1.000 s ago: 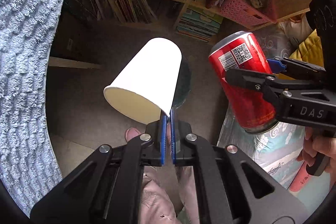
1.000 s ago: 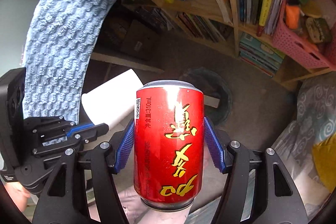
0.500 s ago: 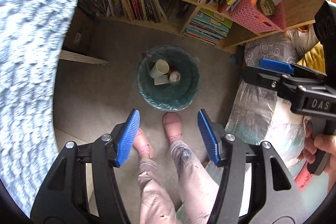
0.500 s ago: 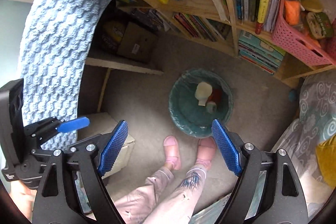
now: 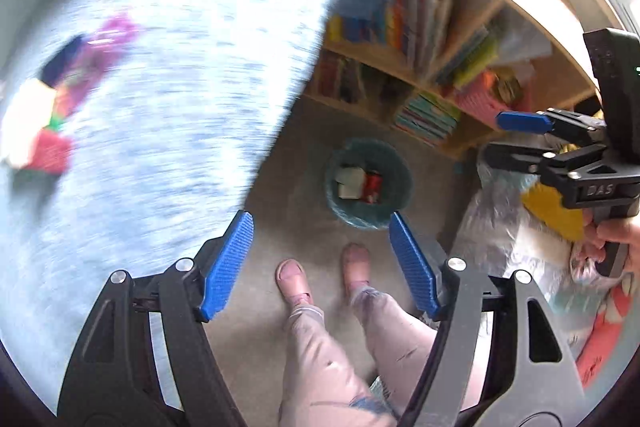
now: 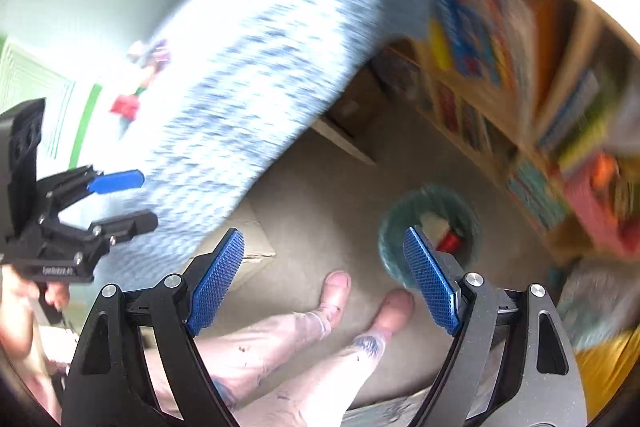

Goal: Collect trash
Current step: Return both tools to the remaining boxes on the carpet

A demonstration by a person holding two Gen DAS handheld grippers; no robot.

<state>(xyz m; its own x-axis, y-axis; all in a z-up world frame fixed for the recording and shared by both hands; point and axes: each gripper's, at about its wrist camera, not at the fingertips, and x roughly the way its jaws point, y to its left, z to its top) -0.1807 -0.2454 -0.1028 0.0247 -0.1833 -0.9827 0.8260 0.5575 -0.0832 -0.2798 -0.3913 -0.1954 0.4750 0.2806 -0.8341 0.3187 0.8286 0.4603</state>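
Note:
A teal waste bin (image 5: 394,205) stands on the floor below me and holds a white paper cup (image 5: 349,181) and a red can (image 5: 372,187). The bin (image 6: 388,239) and the red can (image 6: 450,239) also show in the right wrist view. My left gripper (image 5: 322,261) is open and empty, high above the floor. My right gripper (image 6: 324,281) is open and empty too. Colourful wrappers (image 5: 52,119) lie blurred on the blue-covered table (image 5: 168,87) at the left; they also show in the right wrist view (image 6: 140,83).
A wooden bookshelf (image 5: 432,75) full of books stands behind the bin. A pink basket (image 6: 600,207) sits on a shelf. A cardboard box (image 6: 256,247) is under the table. A bed with patterned covers (image 5: 520,247) is at the right. The person's feet (image 5: 320,275) stand by the bin.
A second ago my left gripper held the paper cup and my right held the red can. Both opened and the items dropped into the bin. Both grippers now swing left toward the table.

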